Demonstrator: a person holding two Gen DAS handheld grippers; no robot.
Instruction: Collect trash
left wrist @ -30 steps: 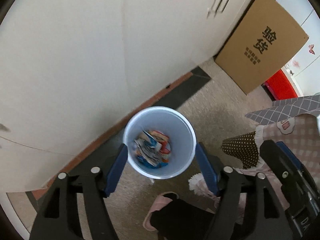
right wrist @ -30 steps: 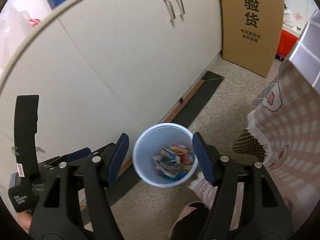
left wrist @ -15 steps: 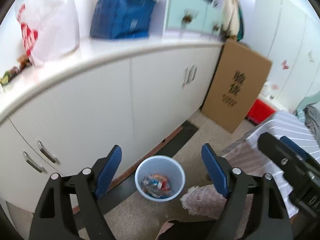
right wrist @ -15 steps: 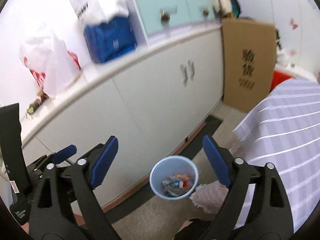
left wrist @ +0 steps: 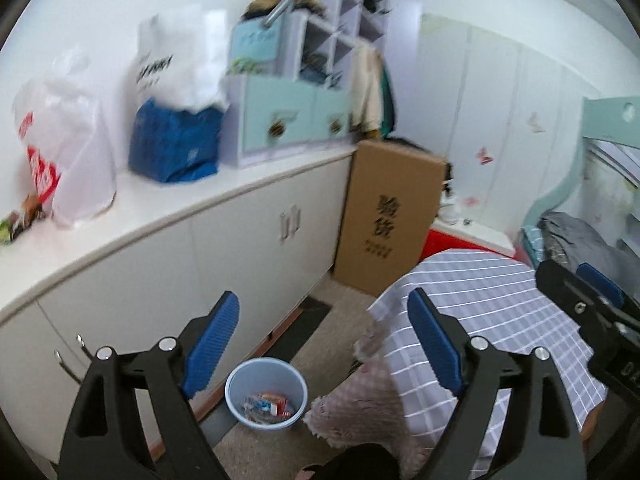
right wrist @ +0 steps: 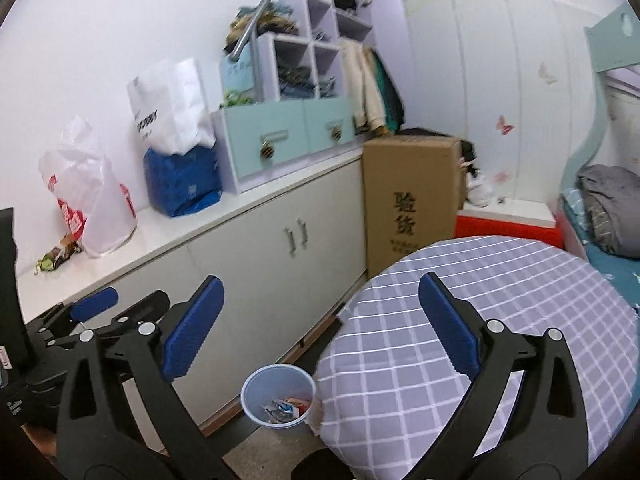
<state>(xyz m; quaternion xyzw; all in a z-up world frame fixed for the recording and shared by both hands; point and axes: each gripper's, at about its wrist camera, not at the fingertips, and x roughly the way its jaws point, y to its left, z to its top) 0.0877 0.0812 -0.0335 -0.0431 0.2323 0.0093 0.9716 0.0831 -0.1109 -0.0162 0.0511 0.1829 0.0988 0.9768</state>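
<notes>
A pale blue waste bin (left wrist: 266,398) stands on the floor by the cabinets, holding several crumpled wrappers (left wrist: 267,403). It also shows in the right wrist view (right wrist: 278,396). My left gripper (left wrist: 322,344) is open and empty, high above the bin. My right gripper (right wrist: 320,326) is open and empty too, above the bin and the table edge. The left gripper shows at the left of the right wrist view (right wrist: 96,312). The right gripper shows at the right of the left wrist view (left wrist: 588,304).
A round table with a grey checked cloth (right wrist: 480,320) stands right of the bin. White cabinets (right wrist: 256,280) with a counter run along the left, bearing plastic bags (right wrist: 92,204) and a blue pack (right wrist: 182,184). A cardboard box (right wrist: 408,208) leans at the far end.
Both grippers have risen and tilted up from close over the bin. The bin now looks small and low, and the counter, table top and far wall have come into view.
</notes>
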